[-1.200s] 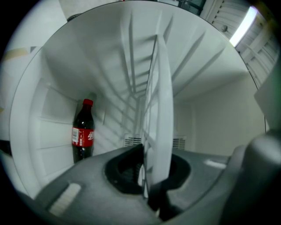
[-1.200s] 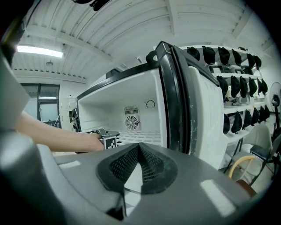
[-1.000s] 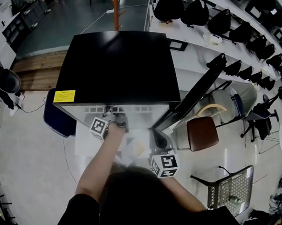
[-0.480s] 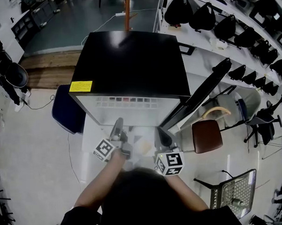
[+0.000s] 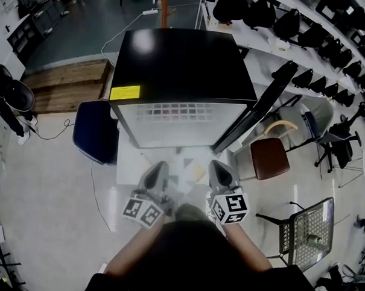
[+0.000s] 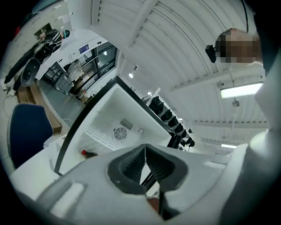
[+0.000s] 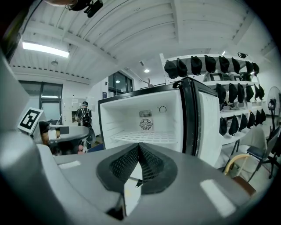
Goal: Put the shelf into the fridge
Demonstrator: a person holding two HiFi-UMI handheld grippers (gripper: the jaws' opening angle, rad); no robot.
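Head view, room and surface: pale smooth floor (image 5: 48, 184); a strip of brown wooden boards (image 5: 64, 85) at ten o'clock; white wall racks hung with rounded black bags (image 5: 296, 32) from one to two o'clock.

Item 1. Compact fridge (image 5: 180, 63) with a glossy, flat black top, at twelve o'clock from your grippers. A yellow rectangular label (image 5: 124, 92) sits on its front left corner. The black-edged fridge door (image 5: 253, 112) stands open toward two o'clock. The interior is white and smooth-walled, with a round fan grille (image 7: 146, 124) on the rear wall.

Item 2. White wire-grid shelf (image 7: 145, 137). It lies flat across the compartment inside the fridge, well apart from both of your grippers.

Item 3. Your left gripper (image 5: 159, 166), grey moulded plastic with ribbed dark pads, at six o'clock from the fridge opening. Its jaws have just been closing and now meet at the tips, with nothing between them.

Item 4. Your right gripper (image 5: 216, 165), of the same grey shell, with mesh-textured dark pads. Its jaws are together and empty.

Item 5. Seating: a dark blue padded chair (image 5: 95, 132) at ten o'clock, just beside the fridge's left wall; a brown chair with a rounded seat (image 5: 269, 158) at three o'clock; a black perforated-mesh chair (image 5: 305, 238) at four o'clock.
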